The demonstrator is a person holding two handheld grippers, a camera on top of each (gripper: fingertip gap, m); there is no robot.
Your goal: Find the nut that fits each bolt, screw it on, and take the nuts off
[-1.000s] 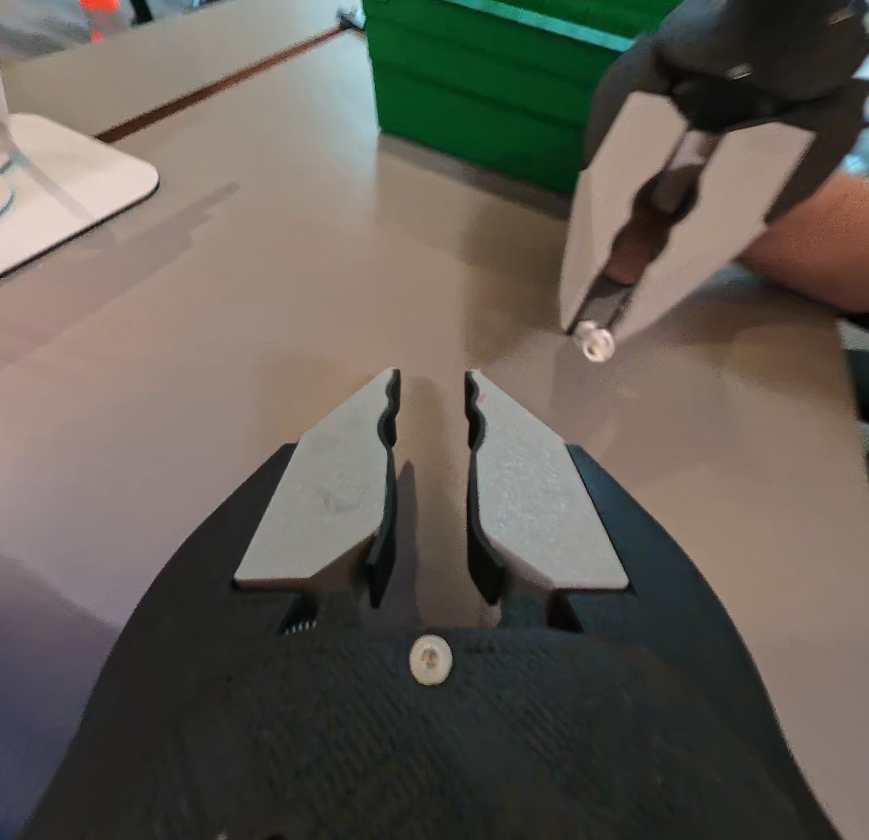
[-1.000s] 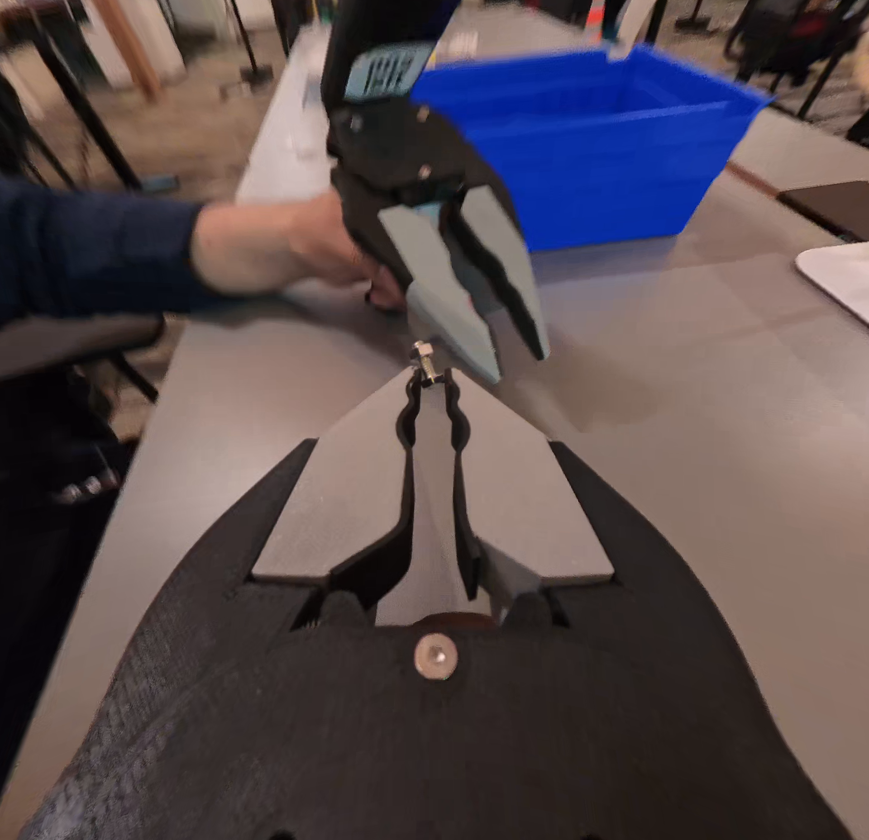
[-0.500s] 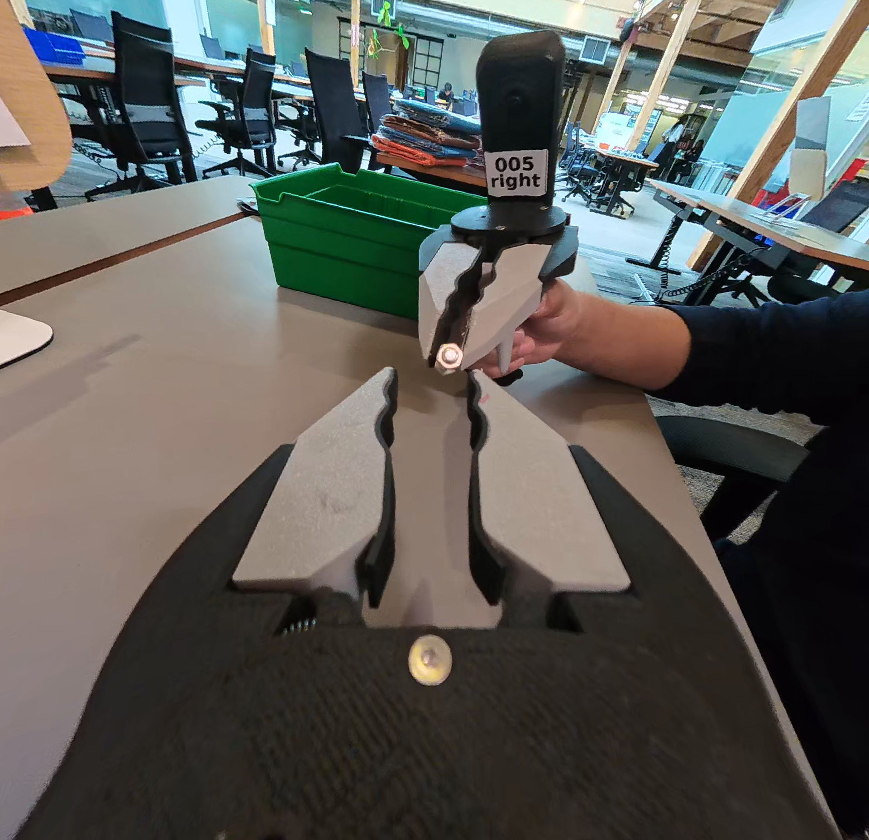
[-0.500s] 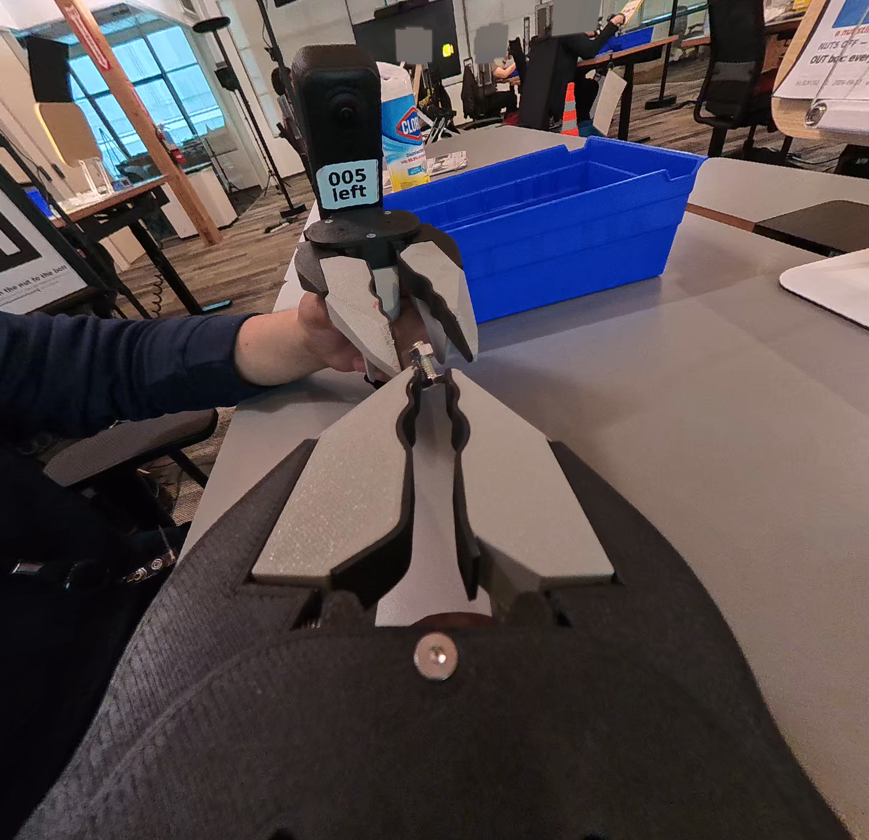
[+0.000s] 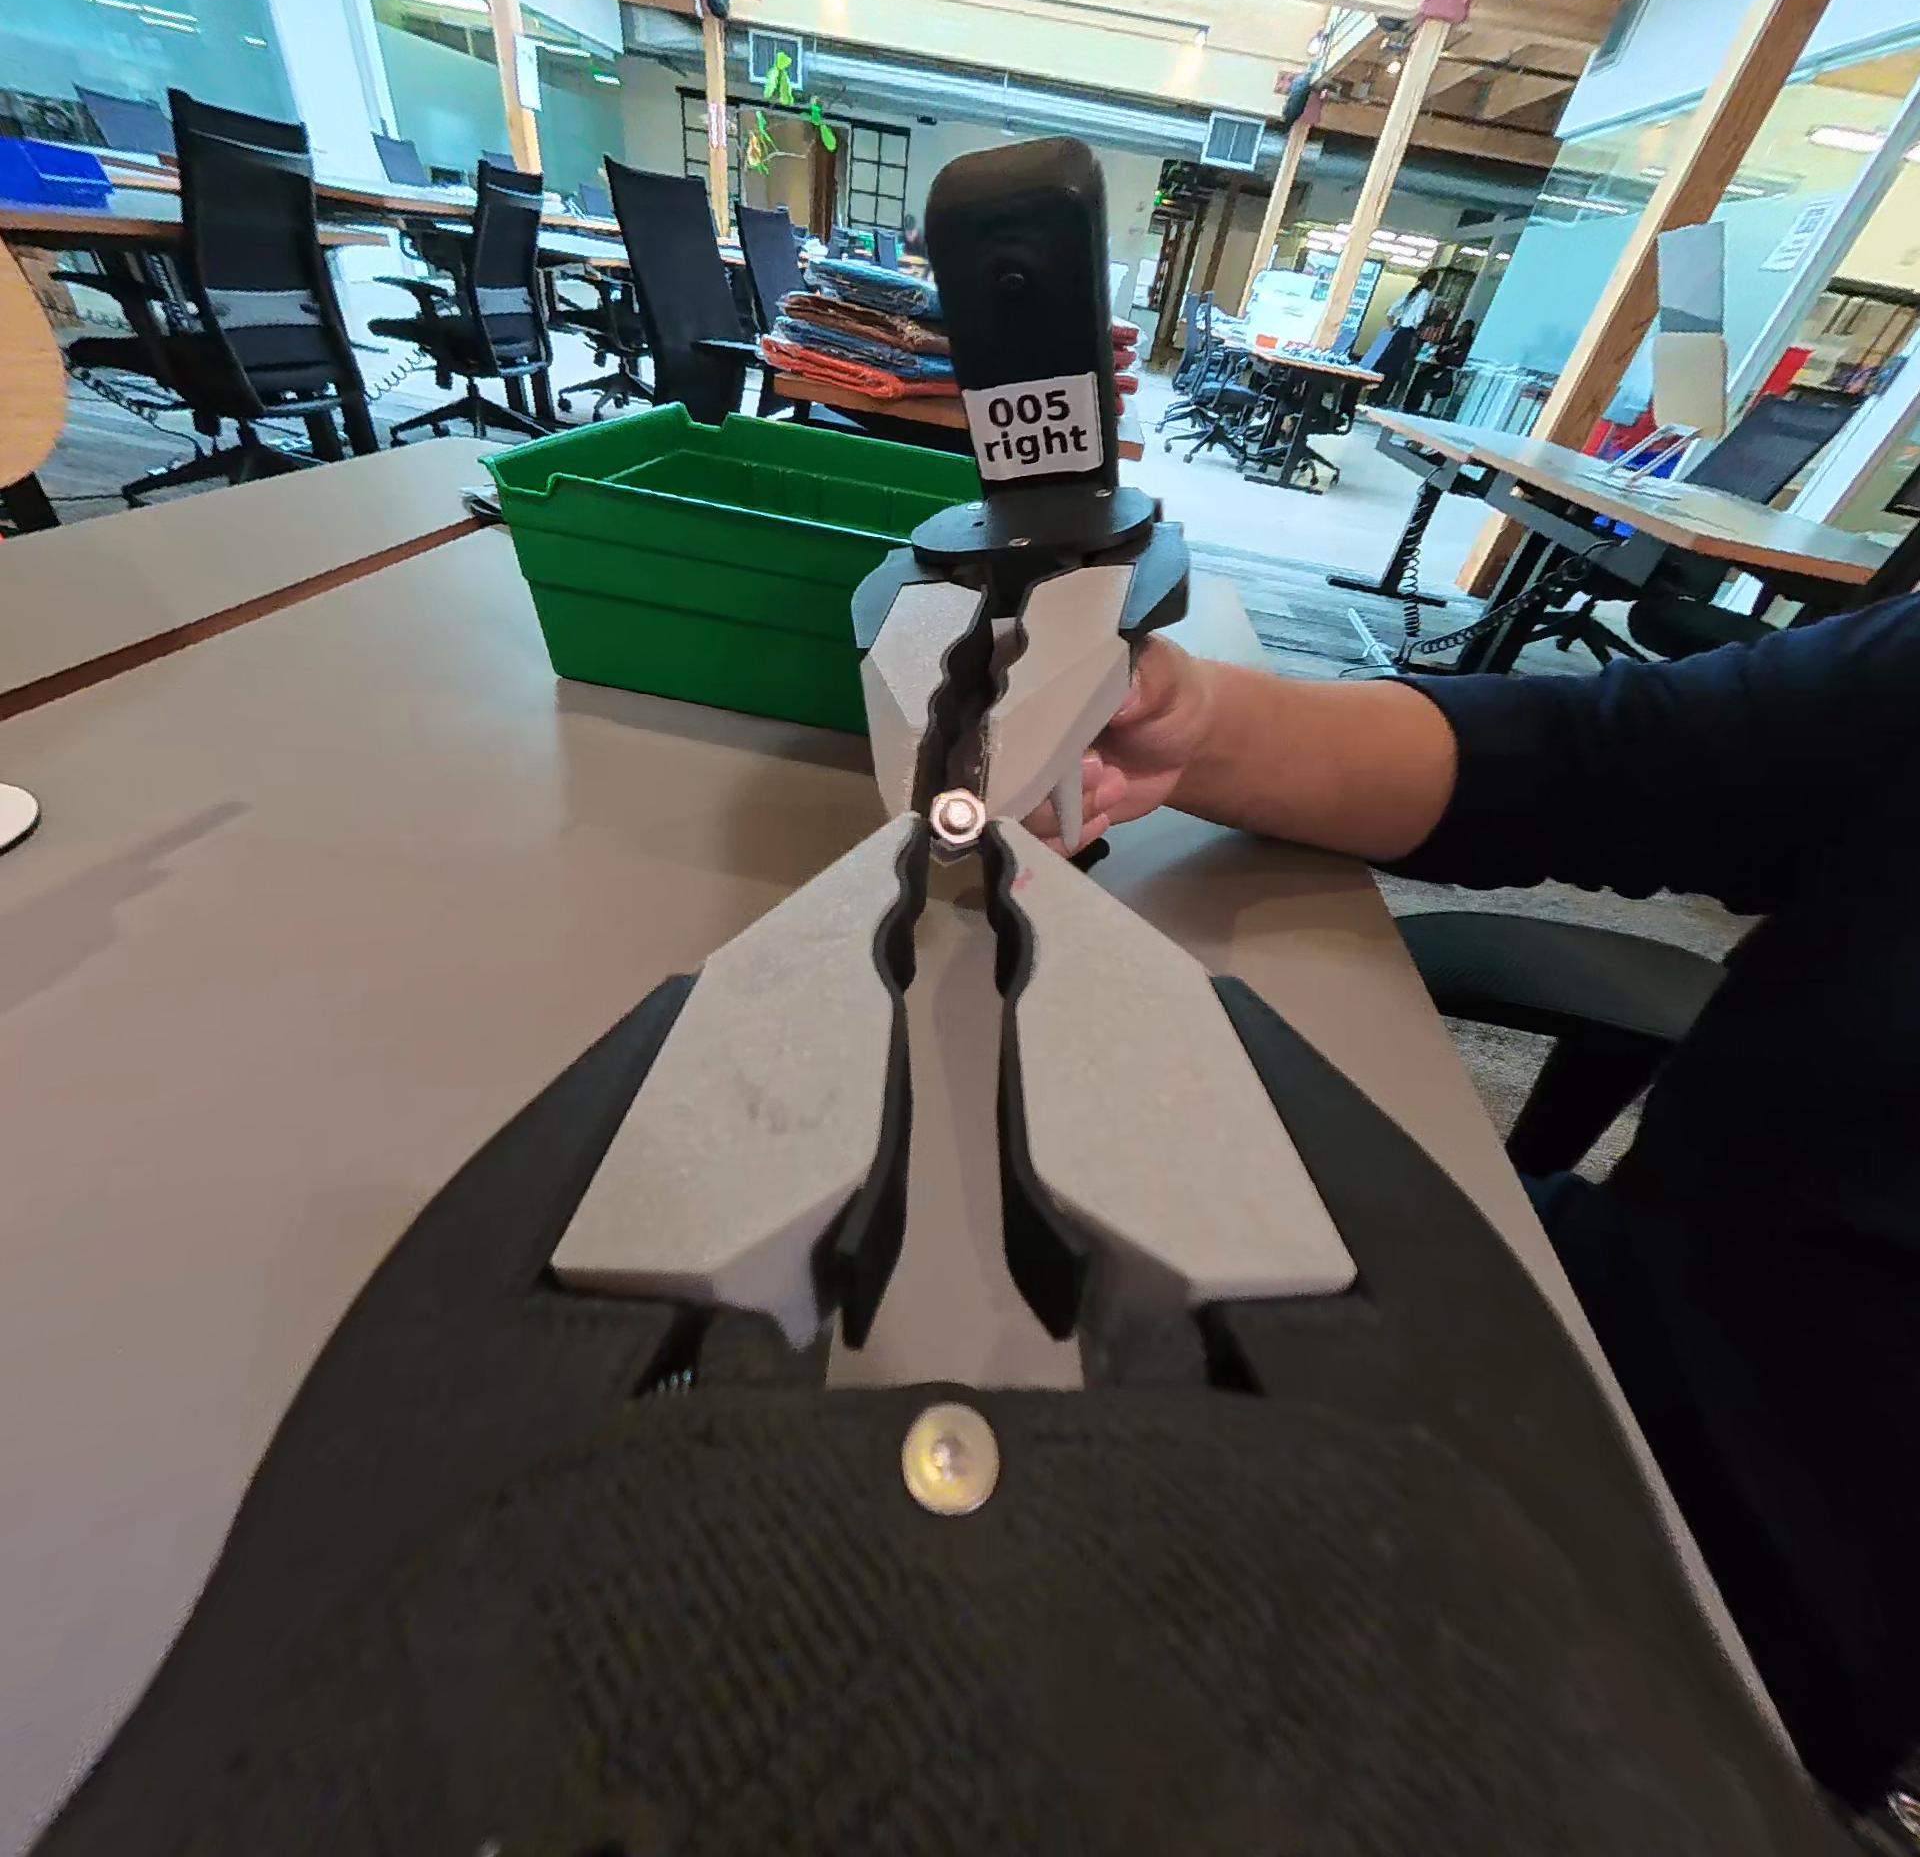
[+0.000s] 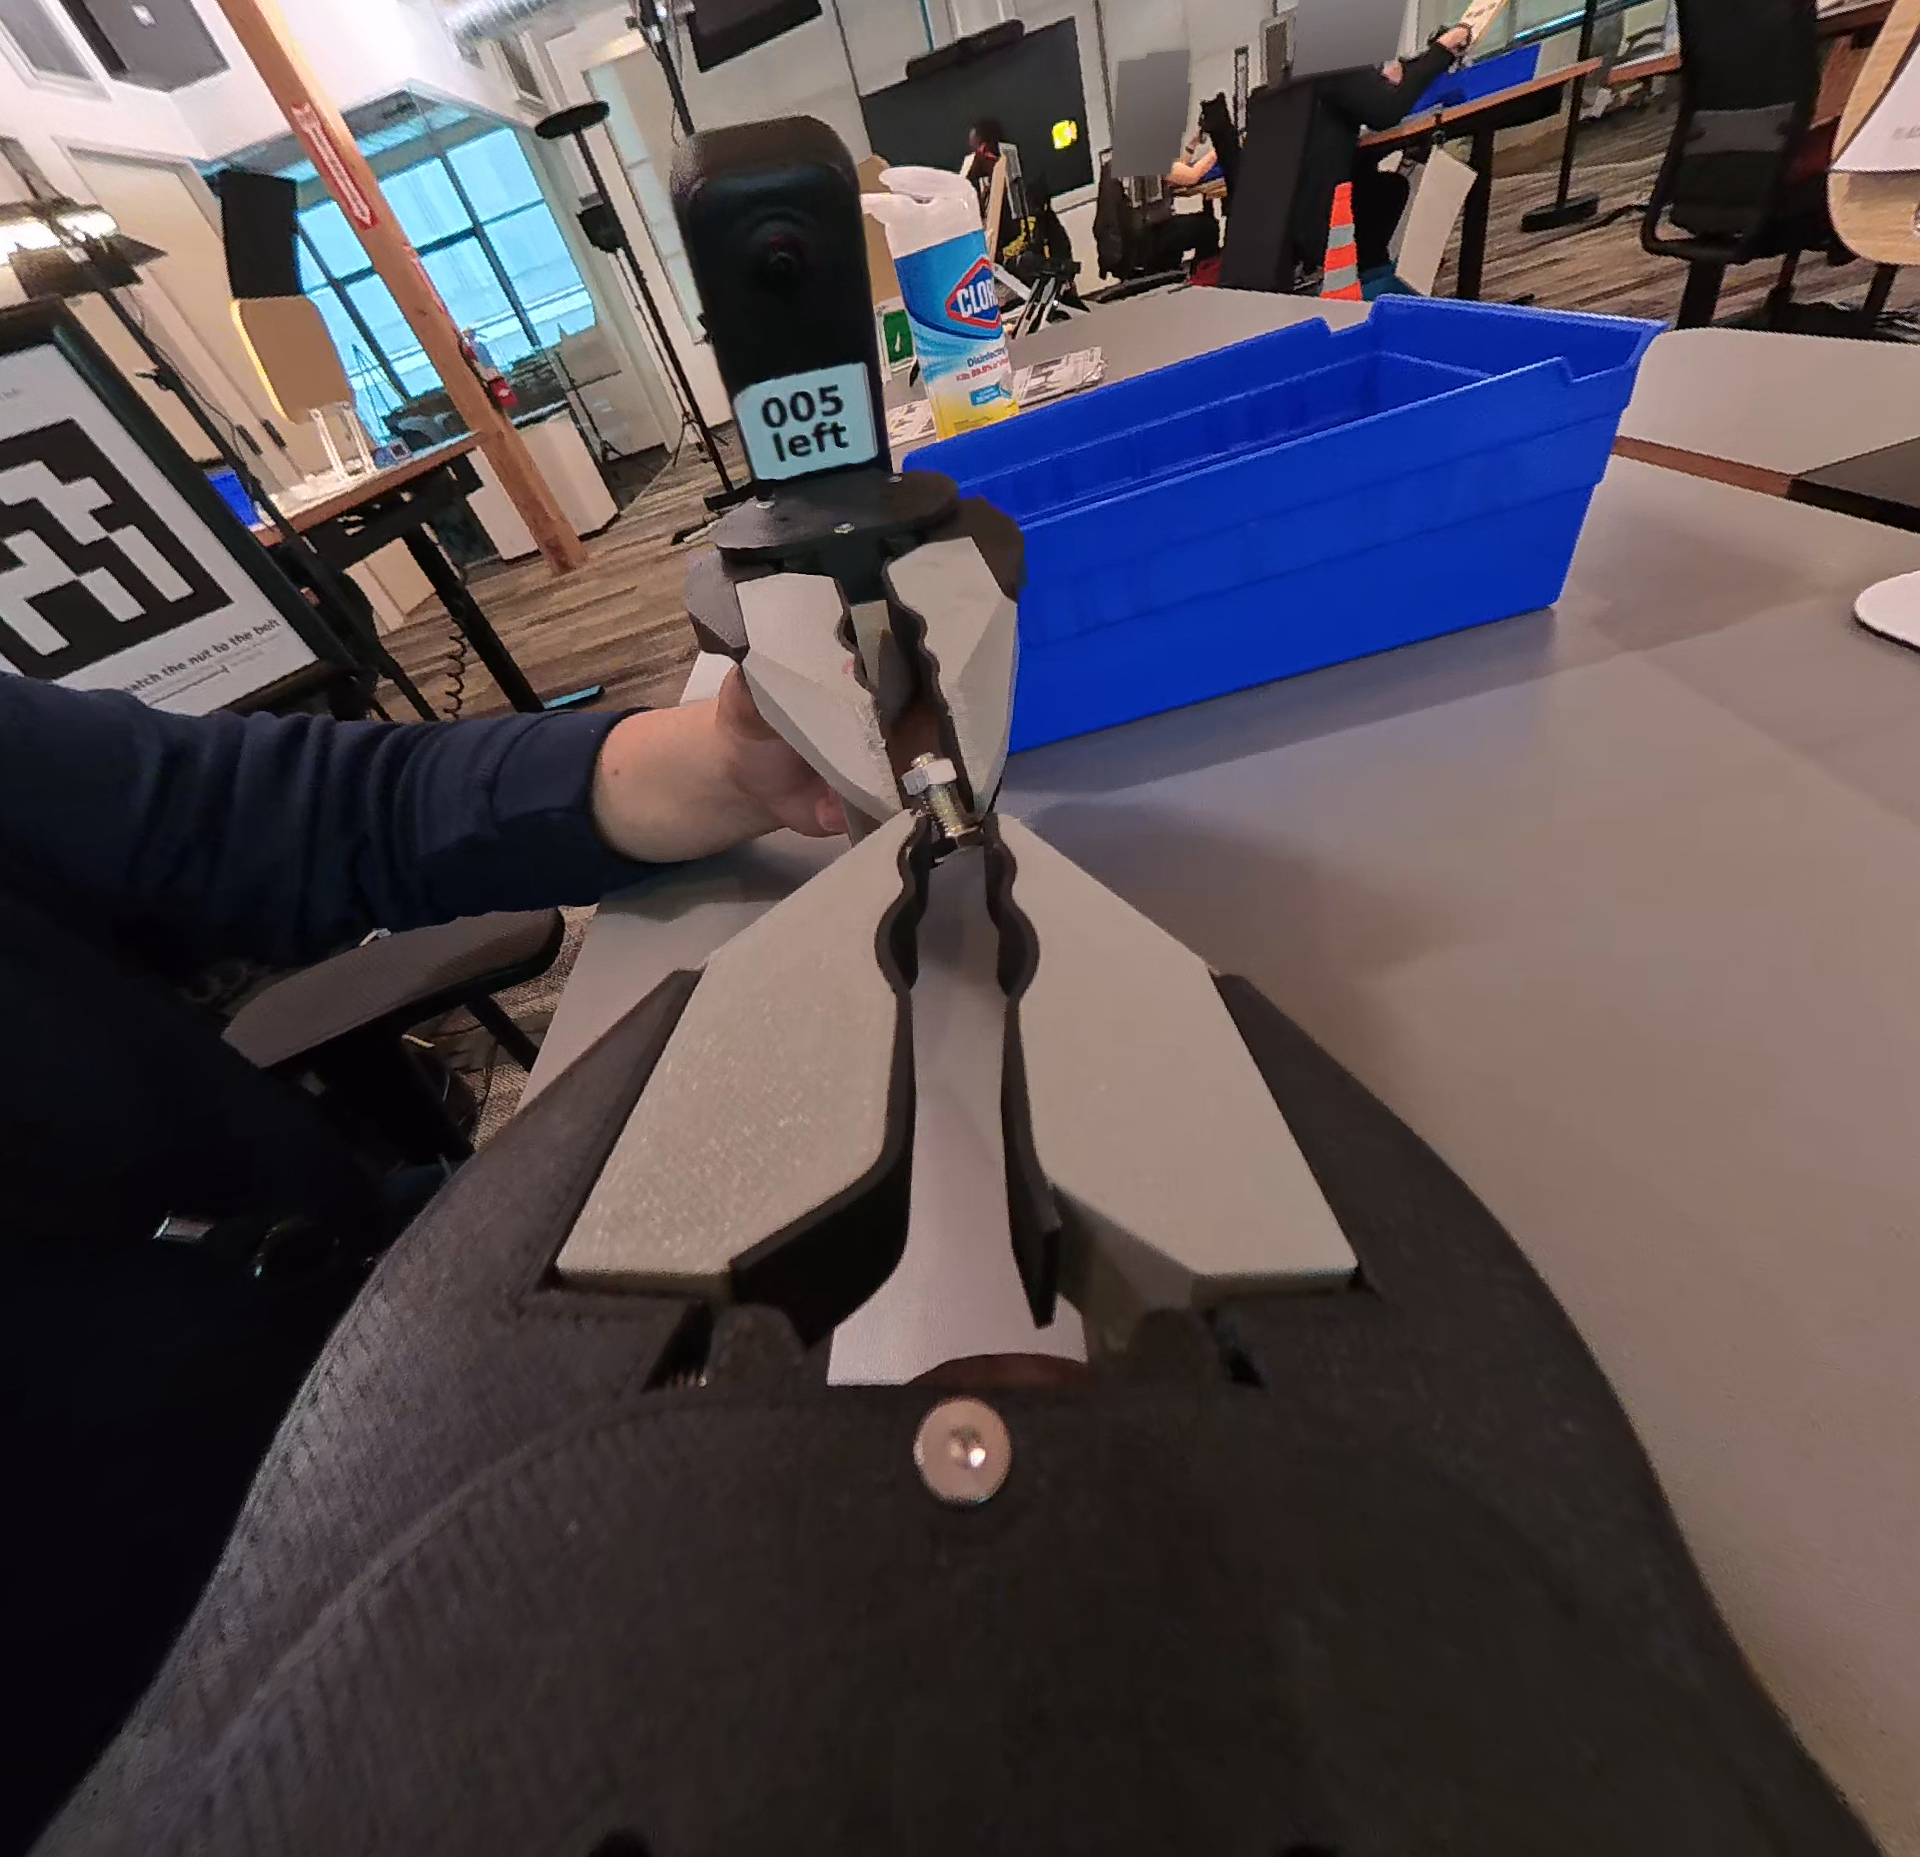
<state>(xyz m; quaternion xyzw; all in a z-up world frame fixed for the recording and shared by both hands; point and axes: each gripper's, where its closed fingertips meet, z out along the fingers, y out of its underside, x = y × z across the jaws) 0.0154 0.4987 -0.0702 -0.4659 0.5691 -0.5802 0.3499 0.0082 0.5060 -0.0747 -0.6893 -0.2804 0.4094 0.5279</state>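
A small silver bolt with a hex nut on its thread is held in the air between my two grippers, above the grey table. My right gripper is shut on the bolt's head end. My left gripper faces it and is shut on the nut, whose hex face with the bolt's tip in its middle points at the left camera. In the left wrist view the right gripper stands behind the nut. In the right wrist view the left gripper stands behind the bolt.
A green bin stands on the table behind the right gripper. A blue bin stands behind the left gripper, with a cleaning-wipes canister beyond it. A white flat base lies at the table's far side. A person's sleeved arms hold both grippers. My left and right fingertips are right by each other. Both grippers' tips are roughly 35 cm from the white flat base.
The grippers have come together tip to tip. My left gripper, open before, has closed on the nut at the end of the bolt that the right gripper holds.
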